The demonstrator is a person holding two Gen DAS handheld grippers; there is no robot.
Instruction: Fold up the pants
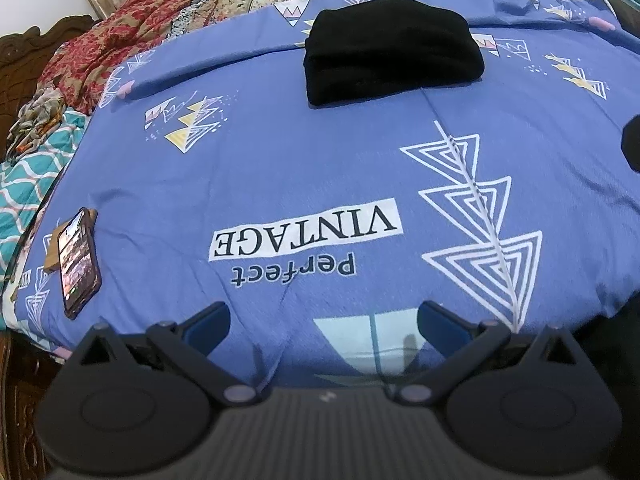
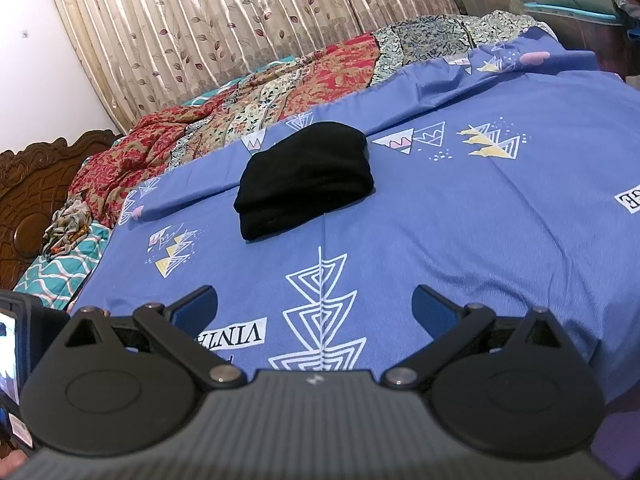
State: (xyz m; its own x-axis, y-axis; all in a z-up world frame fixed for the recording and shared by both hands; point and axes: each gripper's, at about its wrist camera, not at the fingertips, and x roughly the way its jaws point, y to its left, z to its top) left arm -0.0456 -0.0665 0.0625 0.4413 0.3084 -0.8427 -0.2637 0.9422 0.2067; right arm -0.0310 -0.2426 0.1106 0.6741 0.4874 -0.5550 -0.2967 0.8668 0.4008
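A bed (image 1: pixel 280 168) fills both views, covered by a blue sheet (image 2: pixel 500 248) printed with white triangles and the words "Perfect VINTAGE"; a leaf-patterned curtain (image 2: pixel 240 20) is seen behind it, a carved wooden headboard (image 2: pixel 36 184) at about 9 o'clock in the right wrist view, and red and cream floral bedding (image 2: pixel 280 88) is bunched along the far edge. A teal patterned cloth (image 1: pixel 24 184) is seen at 9 o'clock in the left wrist view. The pants (image 1: pixel 394 50) lie on the sheet as a compact black bundle, already folded into a thick stacked rectangle, with the long axis running roughly 9 to 3 o'clock across both views. From the left gripper (image 1: pixel 322 320) the bundle is found at about 12 to 1 o'clock, well apart; from the right gripper (image 2: pixel 314 308) it is found at about 11 to 12 o'clock, also well apart. Neither gripper can be judged clearly nearer. Both grippers are spread wide with nothing between the fingers, and bare sheet is seen under each. A phone (image 1: pixel 78 258) with a lit screen rests near the bed's edge at about 8 o'clock of the left wrist view, partly on a small brown item that cannot be identified. The task is judged to be at or near its end, since no loose leg or waistband is seen trailing from the bundle.
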